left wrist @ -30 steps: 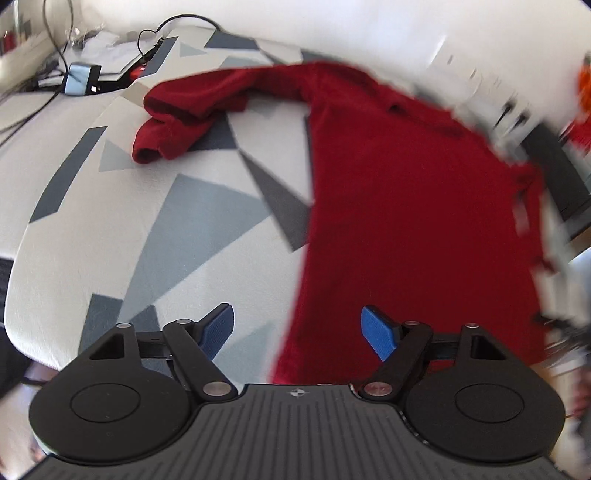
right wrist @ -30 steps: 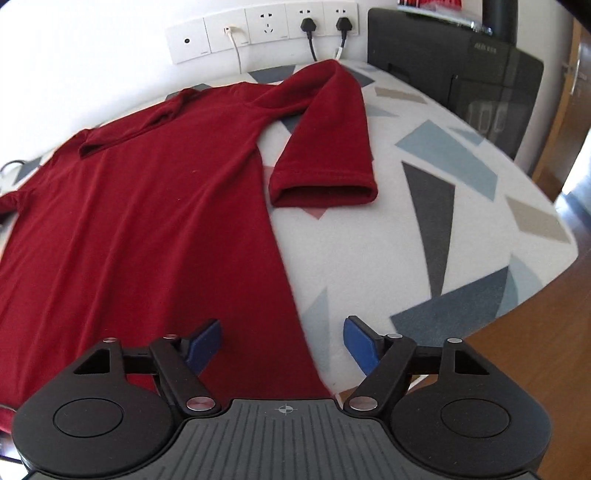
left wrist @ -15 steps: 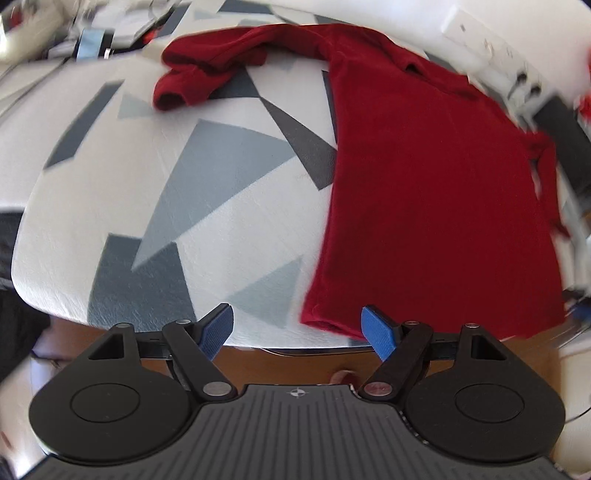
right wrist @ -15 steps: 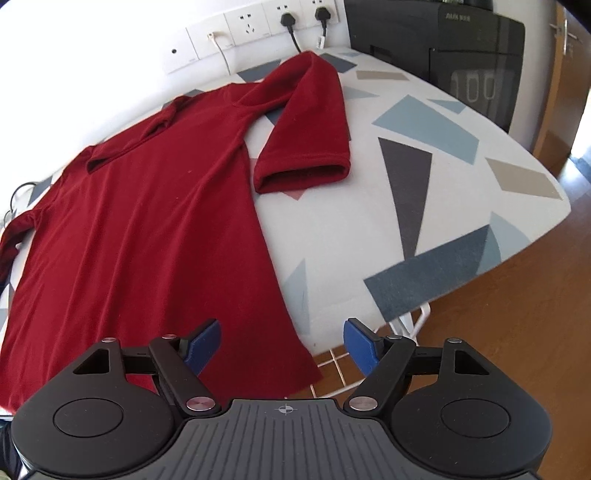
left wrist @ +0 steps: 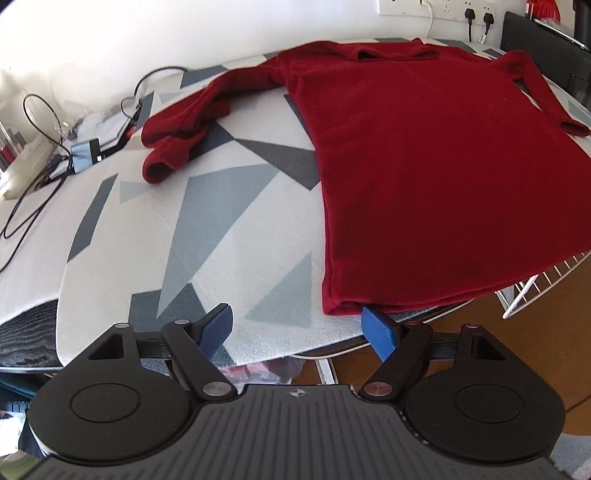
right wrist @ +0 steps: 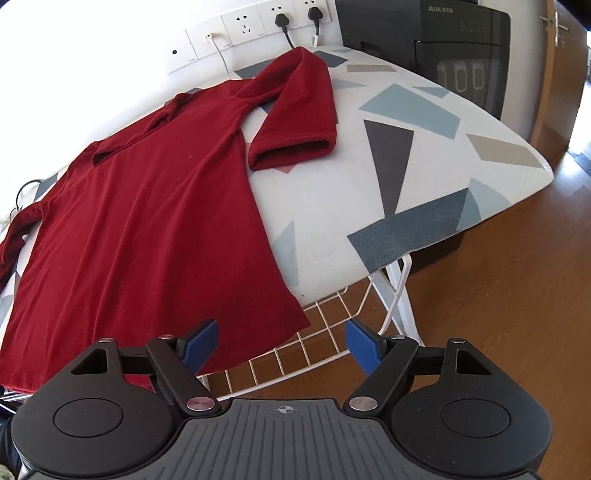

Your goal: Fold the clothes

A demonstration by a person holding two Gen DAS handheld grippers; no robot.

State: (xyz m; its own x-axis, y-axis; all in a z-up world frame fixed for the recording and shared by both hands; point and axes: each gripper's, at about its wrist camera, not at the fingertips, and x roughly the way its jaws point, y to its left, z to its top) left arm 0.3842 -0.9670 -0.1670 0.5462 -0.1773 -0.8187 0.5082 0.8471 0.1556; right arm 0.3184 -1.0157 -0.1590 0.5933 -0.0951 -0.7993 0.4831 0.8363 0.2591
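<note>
A dark red long-sleeved shirt [left wrist: 424, 166] lies flat on an ironing board [left wrist: 207, 221] covered in grey and blue triangles. Its hem hangs slightly over the near edge. One sleeve [left wrist: 184, 129] lies crumpled to the left, the other sleeve [right wrist: 299, 110] is bent back beside the body [right wrist: 147, 221]. My left gripper [left wrist: 297, 326] is open at the board's near edge, just left of the shirt's lower left corner. My right gripper [right wrist: 280, 343] is open, pulled back off the board near the lower right hem corner, over the wire rack.
Cables and a small blue box [left wrist: 85, 157] lie at the board's far left. Wall sockets [right wrist: 258, 29] with plugs are behind the board. A black appliance [right wrist: 443, 48] stands at the back right. A white wire rack [right wrist: 332, 332] sits under the board, above a wooden floor [right wrist: 517, 295].
Both grippers have pulled back from over the shirt to the board's near edge and stay open. The shirt has not moved.
</note>
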